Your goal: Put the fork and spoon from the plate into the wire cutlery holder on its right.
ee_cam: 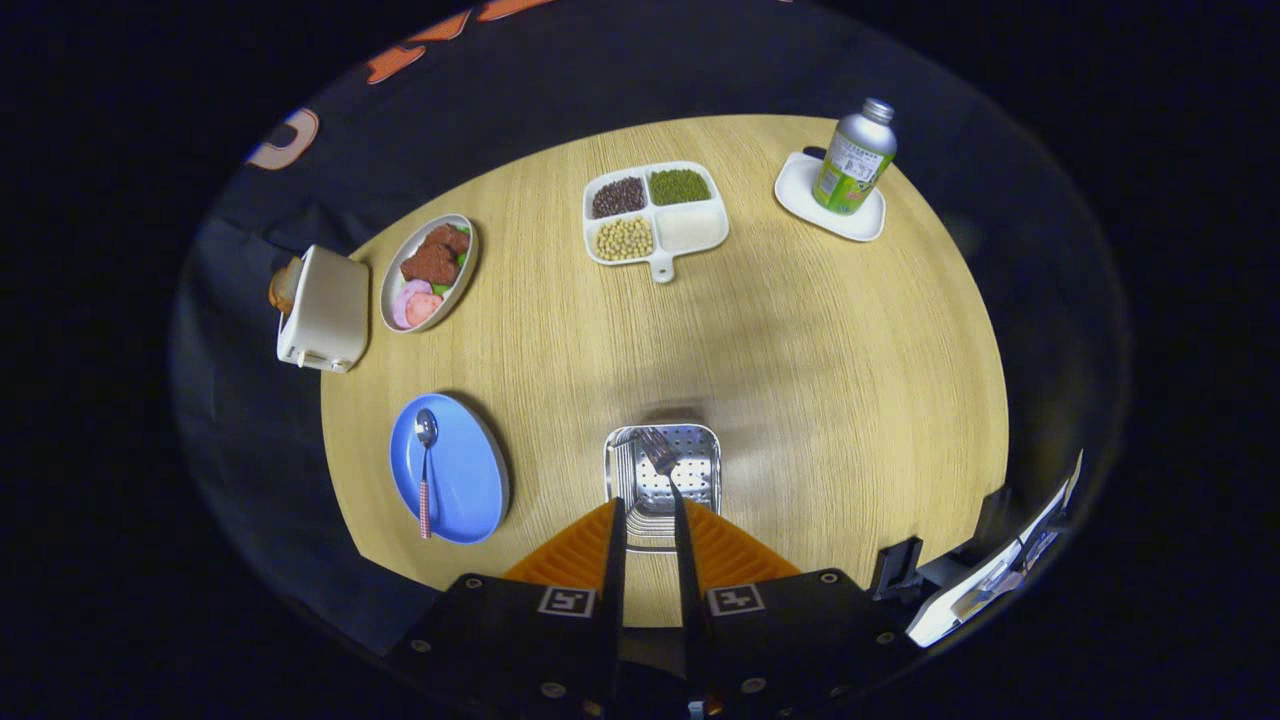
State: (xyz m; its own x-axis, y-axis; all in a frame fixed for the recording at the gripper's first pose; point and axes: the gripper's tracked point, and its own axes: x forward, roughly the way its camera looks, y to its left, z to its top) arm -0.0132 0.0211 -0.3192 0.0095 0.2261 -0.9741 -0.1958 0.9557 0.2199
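The wire cutlery holder (pixel 662 478) stands on the wooden table just ahead of my fingers, seen from above. The fork (pixel 661 455) lies inside it, tines pointing away and handle running back along the inner side of the right finger. My gripper (pixel 648 505) hovers over the holder's near rim with a gap between the fingers, and only the right one is near the fork. To the holder's left sits the blue plate (pixel 460 470). On the plate lies the spoon (pixel 426 470), bowl away from me.
Beyond the holder are a white divided dish of beans (pixel 655 215), an oval plate of food (pixel 430 272) and a white toaster (pixel 322 310) at the left edge. A bottle (pixel 853 158) stands on a white coaster far right. A stand with papers (pixel 1000 575) sits near right.
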